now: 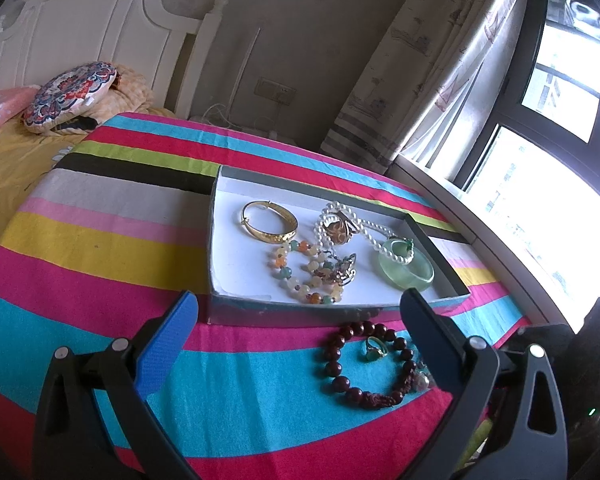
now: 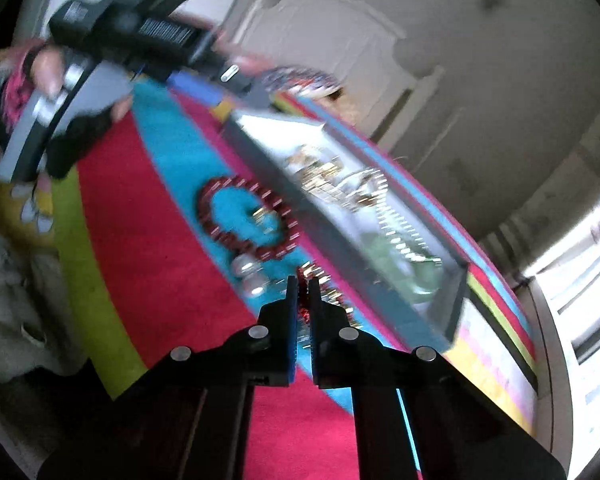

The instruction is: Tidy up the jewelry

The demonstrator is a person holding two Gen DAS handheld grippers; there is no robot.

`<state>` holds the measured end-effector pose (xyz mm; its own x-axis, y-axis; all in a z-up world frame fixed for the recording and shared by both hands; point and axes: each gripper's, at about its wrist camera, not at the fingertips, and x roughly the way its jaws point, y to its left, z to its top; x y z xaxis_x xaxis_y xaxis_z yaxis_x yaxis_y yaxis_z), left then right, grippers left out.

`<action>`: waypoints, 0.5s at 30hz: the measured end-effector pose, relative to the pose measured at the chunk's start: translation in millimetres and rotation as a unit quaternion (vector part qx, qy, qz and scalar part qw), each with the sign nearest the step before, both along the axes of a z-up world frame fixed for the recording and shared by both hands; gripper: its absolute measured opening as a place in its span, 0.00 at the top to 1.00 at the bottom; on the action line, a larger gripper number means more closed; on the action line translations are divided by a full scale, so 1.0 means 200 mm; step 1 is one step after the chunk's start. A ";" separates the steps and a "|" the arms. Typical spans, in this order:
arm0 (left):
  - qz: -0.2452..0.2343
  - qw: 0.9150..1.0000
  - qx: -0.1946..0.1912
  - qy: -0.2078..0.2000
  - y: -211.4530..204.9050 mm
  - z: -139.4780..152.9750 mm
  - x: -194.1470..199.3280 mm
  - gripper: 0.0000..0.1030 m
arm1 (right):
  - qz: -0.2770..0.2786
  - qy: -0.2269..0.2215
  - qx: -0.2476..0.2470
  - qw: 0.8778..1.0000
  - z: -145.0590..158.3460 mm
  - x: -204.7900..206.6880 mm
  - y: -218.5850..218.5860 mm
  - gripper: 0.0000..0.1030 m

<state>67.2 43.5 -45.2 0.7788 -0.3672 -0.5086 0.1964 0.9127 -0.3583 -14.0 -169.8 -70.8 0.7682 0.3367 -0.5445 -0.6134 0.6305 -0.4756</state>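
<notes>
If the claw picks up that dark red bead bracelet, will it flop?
Probably: the dark red round-bead bracelet looks strung, so it should droop. Its beads look smooth, maybe slippery. The small gold ring inside its loop might get dragged.

The right gripper has its jaws nearly together on a small red and gold piece on the striped surface. At ten o'clock lies a dark red bead bracelet; at one o'clock, a shallow box.

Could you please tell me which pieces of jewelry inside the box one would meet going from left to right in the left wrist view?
gold bangle → multicolored bead bracelet → green jade bangle
</notes>
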 end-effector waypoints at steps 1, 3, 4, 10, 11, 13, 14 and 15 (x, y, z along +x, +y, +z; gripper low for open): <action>-0.002 1.000 0.002 0.002 -0.01 0.00 0.01 0.03 | -0.008 -0.008 0.012 1.000 0.02 0.00 -0.02 0.95; -0.007 1.000 0.007 0.008 -0.02 0.00 0.01 0.03 | -0.026 -0.014 0.040 0.999 0.07 0.03 -0.06 0.95; -0.009 1.000 0.011 0.011 -0.03 0.00 0.02 0.03 | -0.038 -0.017 0.059 0.997 0.09 0.05 -0.09 0.95; -0.031 0.995 0.095 0.014 -0.18 0.01 -0.02 0.03 | -0.091 -0.006 0.162 0.983 0.19 0.16 -0.27 0.95; -0.041 0.993 0.113 0.013 -0.22 0.01 -0.04 0.03 | -0.097 -0.003 0.175 0.980 0.20 0.16 -0.30 0.95; -0.077 0.987 0.140 0.023 -0.31 -0.01 -0.06 0.03 | -0.104 -0.005 0.185 0.977 0.21 0.15 -0.32 0.95; -0.091 0.985 0.148 0.025 -0.36 -0.02 -0.08 0.04 | -0.106 -0.007 0.187 0.977 0.22 0.14 -0.33 0.95; -0.098 0.983 0.152 0.023 -0.38 -0.03 -0.10 0.07 | -0.107 -0.007 0.188 0.976 0.22 0.15 -0.34 0.95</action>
<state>48.1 -32.7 -51.7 0.6823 -0.3330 -0.6508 0.3693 0.9253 -0.0862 15.0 -237.9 -26.6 0.8488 0.3426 -0.4028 -0.4445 0.8748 -0.1926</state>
